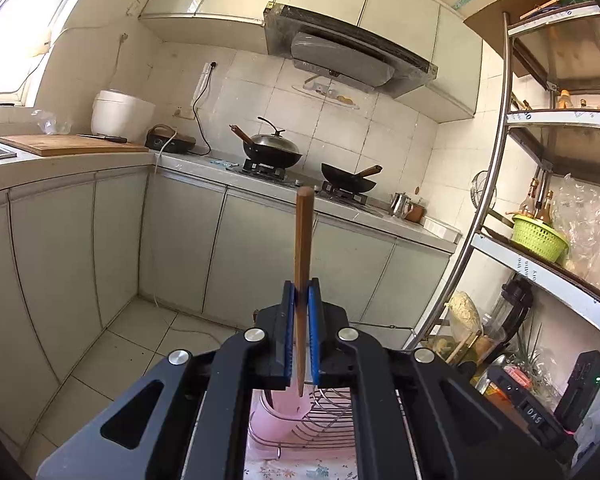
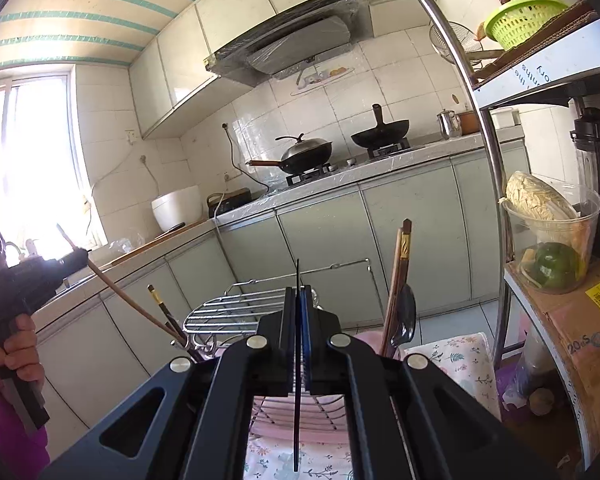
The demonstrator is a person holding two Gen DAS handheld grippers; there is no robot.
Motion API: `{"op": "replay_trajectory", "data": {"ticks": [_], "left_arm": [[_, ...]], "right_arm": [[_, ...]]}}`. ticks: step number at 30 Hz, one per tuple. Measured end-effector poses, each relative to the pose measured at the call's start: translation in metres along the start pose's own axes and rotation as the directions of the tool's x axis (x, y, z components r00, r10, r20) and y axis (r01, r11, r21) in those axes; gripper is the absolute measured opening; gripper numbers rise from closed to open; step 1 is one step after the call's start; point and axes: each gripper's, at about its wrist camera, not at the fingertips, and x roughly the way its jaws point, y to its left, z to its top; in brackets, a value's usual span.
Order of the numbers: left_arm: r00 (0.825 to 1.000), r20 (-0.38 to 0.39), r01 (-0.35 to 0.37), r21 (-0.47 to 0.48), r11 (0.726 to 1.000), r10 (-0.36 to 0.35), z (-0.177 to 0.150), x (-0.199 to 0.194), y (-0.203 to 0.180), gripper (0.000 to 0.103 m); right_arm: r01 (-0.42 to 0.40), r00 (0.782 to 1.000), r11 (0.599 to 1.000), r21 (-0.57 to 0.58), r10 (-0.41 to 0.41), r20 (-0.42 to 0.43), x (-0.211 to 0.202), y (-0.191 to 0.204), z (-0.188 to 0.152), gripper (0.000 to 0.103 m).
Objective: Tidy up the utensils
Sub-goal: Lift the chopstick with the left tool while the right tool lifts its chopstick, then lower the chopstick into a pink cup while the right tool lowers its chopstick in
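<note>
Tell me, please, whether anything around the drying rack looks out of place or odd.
Nothing looks damaged or spilled. The left gripper clamps a brown wooden chopstick, the right gripper a thin dark chopstick, above the wire dish rack.

A wire dish rack [image 2: 236,308] stands directly ahead of the right gripper [image 2: 299,292], with upright chopsticks [image 2: 400,276] and a dark spoon [image 2: 406,312] rising just to its right. On its left, the left gripper [image 2: 74,258] and its slanted wooden chopstick [image 2: 136,300] cross the approach. A metal shelf post [image 2: 496,200] closes off the far right; open air lies above the rack.
</note>
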Motion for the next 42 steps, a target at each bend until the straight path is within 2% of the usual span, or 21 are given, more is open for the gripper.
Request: {"op": "replay_trajectory", "data": {"ticks": [6, 17, 22, 30, 36, 42], "left_arm": [[0.996, -0.064, -0.055, 0.021, 0.998, 0.056, -0.017, 0.028, 0.007, 0.006], [0.982, -0.173, -0.06, 0.065, 0.996, 0.07, -0.049, 0.063, 0.003, 0.006], [0.975, -0.214, -0.053, 0.036, 0.998, 0.06, -0.066, 0.075, 0.008, 0.006], [0.975, -0.216, -0.051, 0.0, 0.999, 0.049, -0.077, 0.078, 0.015, 0.006], [0.973, -0.225, -0.054, -0.006, 0.999, 0.051, -0.078, 0.079, 0.018, 0.006], [0.969, -0.241, -0.065, -0.015, 0.998, 0.059, -0.081, 0.086, 0.02, 0.006]], "right_arm": [[0.033, 0.998, 0.999, -0.001, -0.033, 0.061, -0.002, -0.005, 0.01, 0.003], [0.088, 0.98, 0.995, 0.042, -0.094, 0.175, 0.004, -0.021, 0.031, 0.003], [0.141, 0.966, 0.99, 0.025, -0.143, 0.214, 0.009, -0.024, 0.03, 0.003], [0.19, 0.953, 0.981, -0.051, -0.171, 0.25, 0.03, -0.021, 0.022, 0.003], [0.213, 0.958, 0.972, -0.096, -0.188, 0.218, 0.048, -0.018, 0.005, 0.003], [0.221, 0.964, 0.97, -0.103, -0.201, 0.175, 0.046, -0.019, -0.011, 0.003]]}}
